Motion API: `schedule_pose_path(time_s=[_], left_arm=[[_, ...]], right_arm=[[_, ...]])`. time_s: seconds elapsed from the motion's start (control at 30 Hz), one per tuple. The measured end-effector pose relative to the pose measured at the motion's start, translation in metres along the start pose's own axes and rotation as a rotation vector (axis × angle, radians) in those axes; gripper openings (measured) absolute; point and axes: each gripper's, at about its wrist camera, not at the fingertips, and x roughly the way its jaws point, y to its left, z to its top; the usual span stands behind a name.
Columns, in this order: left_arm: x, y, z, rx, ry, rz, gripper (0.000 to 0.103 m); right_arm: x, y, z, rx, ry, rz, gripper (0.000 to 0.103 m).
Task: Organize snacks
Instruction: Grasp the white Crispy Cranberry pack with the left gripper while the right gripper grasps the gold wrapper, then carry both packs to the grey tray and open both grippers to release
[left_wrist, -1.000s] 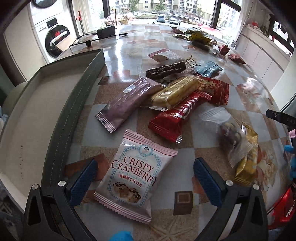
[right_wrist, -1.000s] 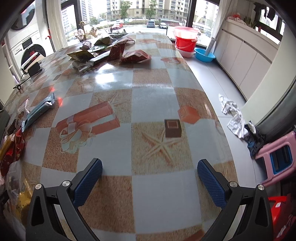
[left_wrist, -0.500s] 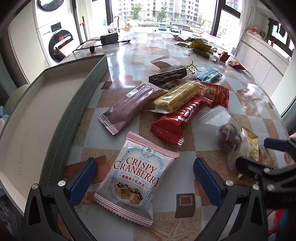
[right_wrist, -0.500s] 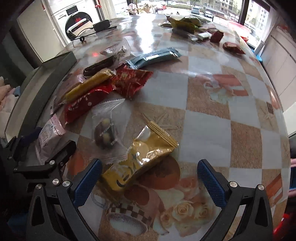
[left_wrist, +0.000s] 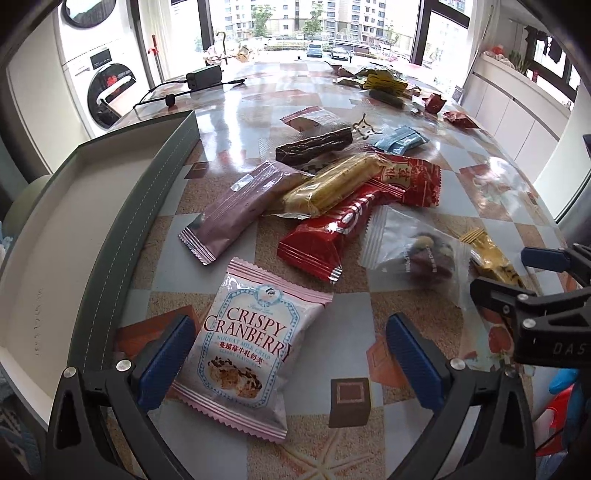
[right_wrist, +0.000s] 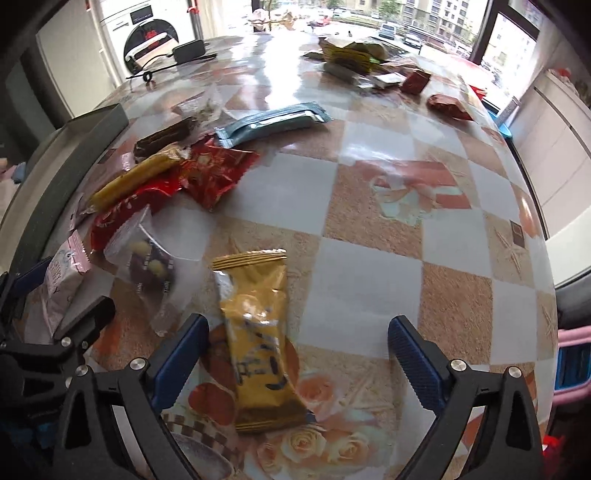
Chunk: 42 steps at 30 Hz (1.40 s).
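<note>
Swung over from bare table, right tool (right_wrist: 295, 354), closing, straddles yellow packet (right_wrist: 258, 339), seemingly untouched.

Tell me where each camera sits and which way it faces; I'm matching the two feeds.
Left wrist: on the left gripper, angled down at the Crispy Cranberry packet beside the grey tray; own blue pads show.
Right wrist: on the right gripper, jaws closing, over the yellow packet.
Shared: red packets, clear bag, each other's gripper.
</note>
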Motion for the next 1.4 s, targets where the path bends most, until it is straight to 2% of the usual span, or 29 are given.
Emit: schedule_pose_path(time_s=[0.03, 0.07, 0.1, 0.13, 0.17, 0.2, 0.23, 0.27, 0.47, 0.63, 0.8, 0.97, 1.07, 1.17, 1.23, 1.27, 1.3, 1.4], left_arm=[[0.0, 0.0, -0.001, -0.002, 0.005, -0.006, 0.101], [-0.001, 0.0, -0.001, -0.003, 0.006, -0.009, 0.097], [-0.003, 0.0, -0.001, -0.003, 0.003, -0.01, 0.091], [-0.004, 0.0, -0.002, -0.006, 0.0, -0.015, 0.087], [-0.006, 0.001, -0.002, -0.006, -0.009, -0.016, 0.074], [-0.008, 0.001, -0.002, -0.004, -0.016, -0.019, 0.056], [-0.01, 0.002, -0.002, -0.001, -0.02, -0.024, 0.046], [-0.01, 0.003, -0.001, 0.002, -0.016, -0.033, 0.044], [-0.018, 0.012, 0.001, -0.073, -0.018, -0.102, 0.043], [-0.033, 0.022, 0.002, -0.108, -0.057, -0.114, 0.043], [-0.056, 0.039, 0.007, -0.149, -0.128, -0.121, 0.043], [-0.071, 0.071, 0.01, -0.24, -0.186, -0.121, 0.043], [-0.073, 0.09, 0.009, -0.283, -0.192, -0.105, 0.043], [-0.074, 0.105, 0.003, -0.293, -0.21, -0.076, 0.043], [-0.073, 0.112, 0.0, -0.296, -0.217, -0.069, 0.043], [-0.07, 0.113, 0.001, -0.299, -0.207, -0.069, 0.043], [-0.069, 0.113, 0.0, -0.3, -0.205, -0.071, 0.043], [-0.065, 0.111, 0.0, -0.298, -0.193, -0.069, 0.043]], right_arm=[[0.0, 0.001, 0.002, -0.009, -0.003, 0.004, 0.09], [-0.004, 0.001, 0.001, -0.019, -0.01, 0.008, 0.075], [-0.006, 0.001, 0.002, -0.027, -0.02, 0.012, 0.05], [-0.009, 0.0, 0.002, -0.033, -0.024, 0.016, 0.036], [-0.01, 0.0, 0.002, -0.031, -0.023, 0.023, 0.027], [-0.01, -0.003, 0.001, -0.022, -0.02, 0.036, 0.028], [-0.01, -0.005, -0.001, -0.013, -0.023, 0.049, 0.028], [-0.011, -0.008, -0.002, -0.002, -0.026, 0.064, 0.027], [-0.013, -0.021, 0.005, 0.12, -0.018, 0.216, 0.027], [-0.023, -0.013, 0.007, 0.119, -0.044, 0.278, 0.027], [-0.031, 0.016, 0.022, 0.05, -0.069, 0.319, 0.027], [-0.032, 0.055, 0.043, -0.023, -0.075, 0.358, 0.027], [-0.033, 0.075, 0.053, -0.069, -0.08, 0.349, 0.027], [-0.028, 0.074, 0.055, -0.065, -0.046, 0.306, 0.028], [-0.022, 0.064, 0.052, -0.039, -0.008, 0.249, 0.052], [-0.02, 0.057, 0.048, -0.027, 0.003, 0.217, 0.085], [-0.018, 0.049, 0.041, -0.018, 0.001, 0.189, 0.09], [-0.013, 0.034, 0.027, -0.005, 0.007, 0.126, 0.09]])
